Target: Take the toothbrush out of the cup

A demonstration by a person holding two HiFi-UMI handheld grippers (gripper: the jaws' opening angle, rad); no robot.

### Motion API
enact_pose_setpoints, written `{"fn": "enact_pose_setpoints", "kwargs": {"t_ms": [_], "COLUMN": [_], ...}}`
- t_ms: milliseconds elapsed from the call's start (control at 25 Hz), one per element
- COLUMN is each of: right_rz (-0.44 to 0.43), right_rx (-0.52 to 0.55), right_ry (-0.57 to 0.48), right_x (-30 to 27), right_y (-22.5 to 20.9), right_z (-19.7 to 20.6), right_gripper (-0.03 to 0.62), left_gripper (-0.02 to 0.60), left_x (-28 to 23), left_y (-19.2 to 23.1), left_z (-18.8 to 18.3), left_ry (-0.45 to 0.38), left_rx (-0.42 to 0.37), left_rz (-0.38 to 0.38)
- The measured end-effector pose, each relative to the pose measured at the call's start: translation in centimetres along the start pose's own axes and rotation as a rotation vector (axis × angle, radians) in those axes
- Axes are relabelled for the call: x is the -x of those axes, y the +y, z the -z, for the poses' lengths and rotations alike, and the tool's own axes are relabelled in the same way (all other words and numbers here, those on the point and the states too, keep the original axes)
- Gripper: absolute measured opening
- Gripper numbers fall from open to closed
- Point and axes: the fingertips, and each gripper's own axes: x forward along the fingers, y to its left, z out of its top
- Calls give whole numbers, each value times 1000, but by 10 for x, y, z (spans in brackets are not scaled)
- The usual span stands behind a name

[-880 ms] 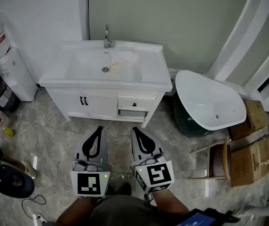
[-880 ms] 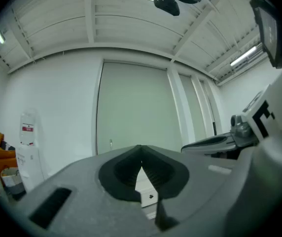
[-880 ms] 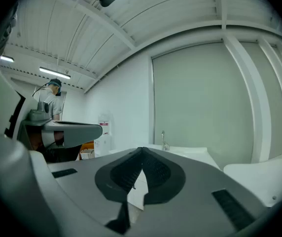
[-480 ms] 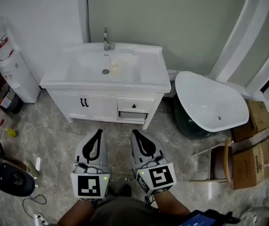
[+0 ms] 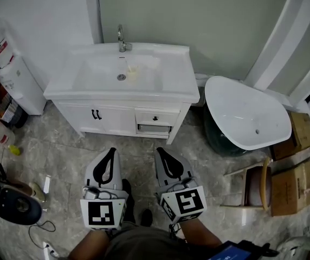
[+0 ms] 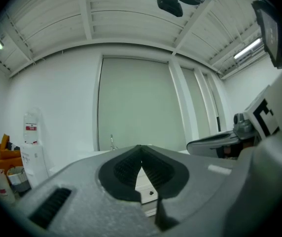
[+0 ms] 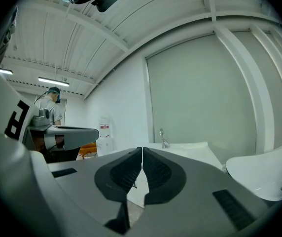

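- Left gripper [image 5: 110, 151] — held level over the floor [image 5: 57, 150], tips toward the cabinet; jaws closed pad to pad, with nothing between them.
- Right gripper [image 5: 162, 151] — beside the left one and level, pointing the same way; jaws pressed together and empty.
- Sink [image 5: 63, 88] — white, set in a white cabinet [image 5: 114, 121] with two doors and a small drawer; it stands against the wall, well apart from both grippers.
- Tap [image 5: 122, 38] — chrome, at the back rim of the sink, in the middle.
- Cup [image 5: 133, 76] — small and pale, standing in the basin just right of the drain, in front of the tap.
- Toothbrush [image 5: 128, 67] — what appears to be it is a thin pale stick rising from the cup and leaning toward the tap; too small to make out the head.
- Water dispenser [image 5: 14, 80] — white, on the floor left of the cabinet.
- Tub [image 5: 244, 115] — white and oval with a dark underside, right of the cabinet.
- Cardboard boxes [image 5: 296, 186] — brown, at the right edge, beyond the tub.
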Motion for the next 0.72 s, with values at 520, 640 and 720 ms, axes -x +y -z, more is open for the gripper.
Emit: {"fn": "enact_pose_setpoints", "kwargs": {"t_ms": [520,640,720], "right_rz": [17,32,34], "right_rx": [-4,1,13], "right_ry": [18,0,-8], "right_x": [-124,-155,-175], "right_y": [-21,-24,-25], "right_z": [-1,-13,-20], "right_gripper": [15,15,15], "left_gripper": [11,11,11], "left_x": [-103,-126,-141], "left_y": [69,89,104], "left_z": [7,1,-3], "left_ry": [-9,-22,-34], "left_rx": [6,7,13], "left_rz": [39,51,56]}}
